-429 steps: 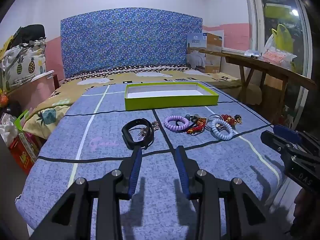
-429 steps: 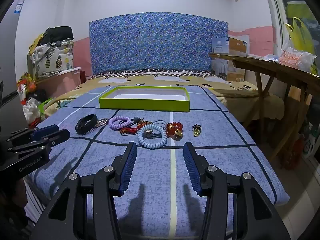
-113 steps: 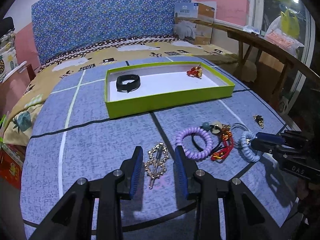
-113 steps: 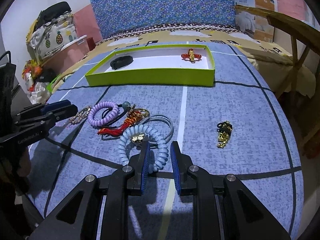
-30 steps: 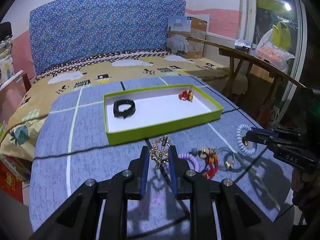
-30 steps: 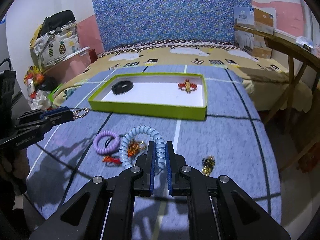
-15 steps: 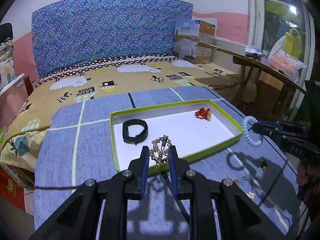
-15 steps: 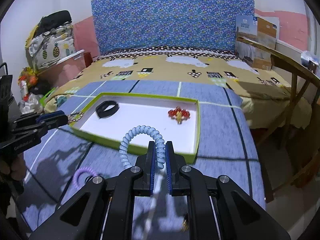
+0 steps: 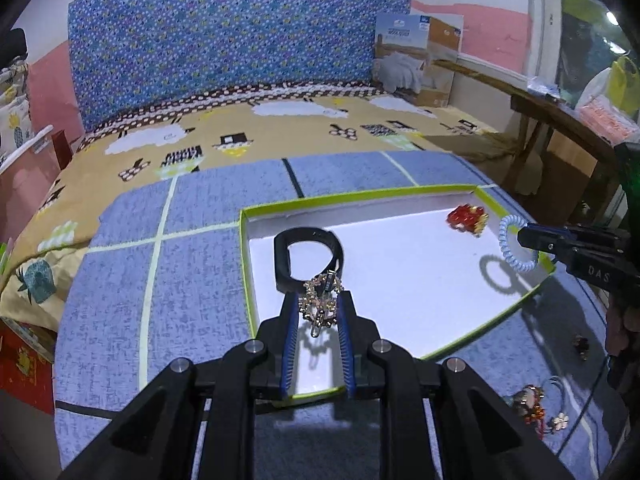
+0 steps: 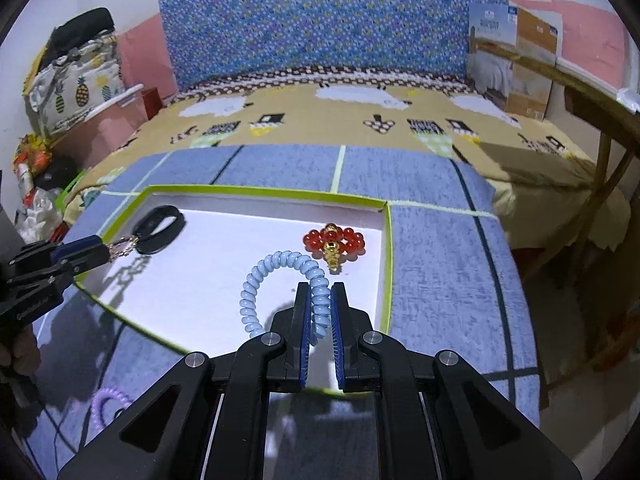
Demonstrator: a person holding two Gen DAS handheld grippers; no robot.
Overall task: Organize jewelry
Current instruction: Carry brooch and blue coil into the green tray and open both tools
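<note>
- Tool grip first: the left tool (image 9: 319, 310) clamps a gold chain piece (image 9: 321, 305) between its pads, and the right tool (image 10: 319, 312) is closed on a pale blue coil bracelet (image 10: 280, 280). Both hang over the white floor of the green tray (image 10: 386, 264).
- Just ahead of the left tool lies a black band (image 9: 306, 258); letting go here could drop the chain onto it and tangle the two.
- Just beyond the right tool sits a red bead charm (image 10: 334, 242); the springy coil may bounce into it or over the low wall nearby.
- Loose pieces (image 9: 534, 406) lie behind on the bed.
</note>
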